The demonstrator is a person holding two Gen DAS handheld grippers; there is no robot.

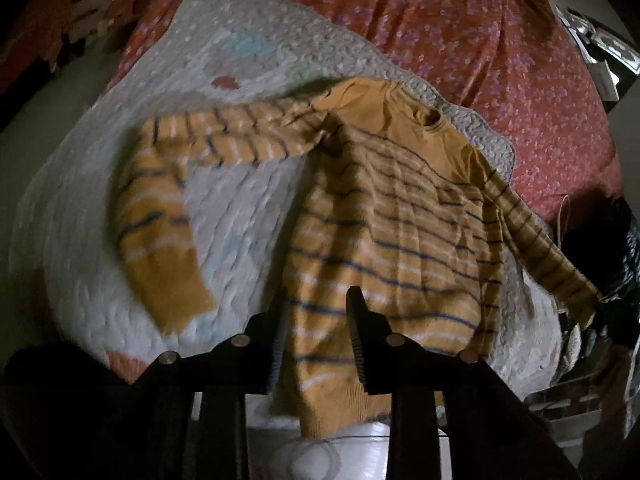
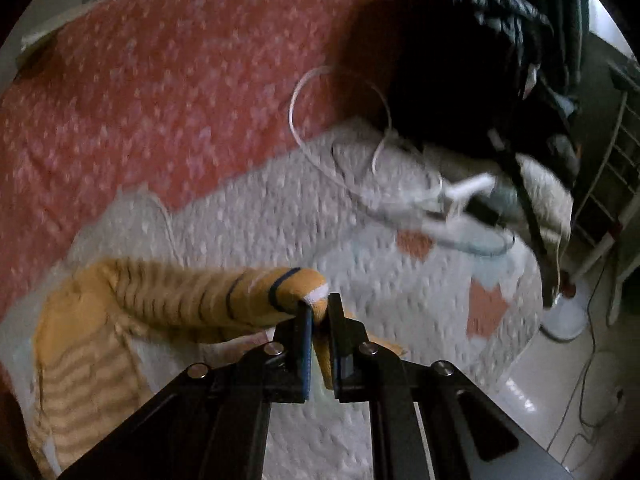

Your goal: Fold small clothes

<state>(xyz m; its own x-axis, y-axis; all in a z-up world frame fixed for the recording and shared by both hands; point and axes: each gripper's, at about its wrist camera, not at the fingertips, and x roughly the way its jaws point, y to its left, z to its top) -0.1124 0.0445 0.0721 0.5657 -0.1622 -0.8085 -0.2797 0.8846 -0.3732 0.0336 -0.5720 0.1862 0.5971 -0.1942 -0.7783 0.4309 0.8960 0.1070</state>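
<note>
Right wrist view, right tool (image 2: 319, 308) pinching striped sweater (image 2: 80, 320) sleeve (image 2: 208, 296), left tool (image 1: 318, 300) parted above hem.

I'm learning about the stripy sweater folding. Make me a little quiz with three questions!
1. True or false: the right tongs are pinching a sleeve of the orange striped sweater.
2. Pick one. The sweater lies on: A) a white quilted blanket, B) a wooden table, C) a green towel.
3. Fill the gap: the left tongs stand ____, with nothing pressed between them.

Key:
1. True. The cuff end is clamped between the pads.
2. A. The blanket is spread over a red flowered bedsheet.
3. Open. They hover above the sweater's lower body.
</note>
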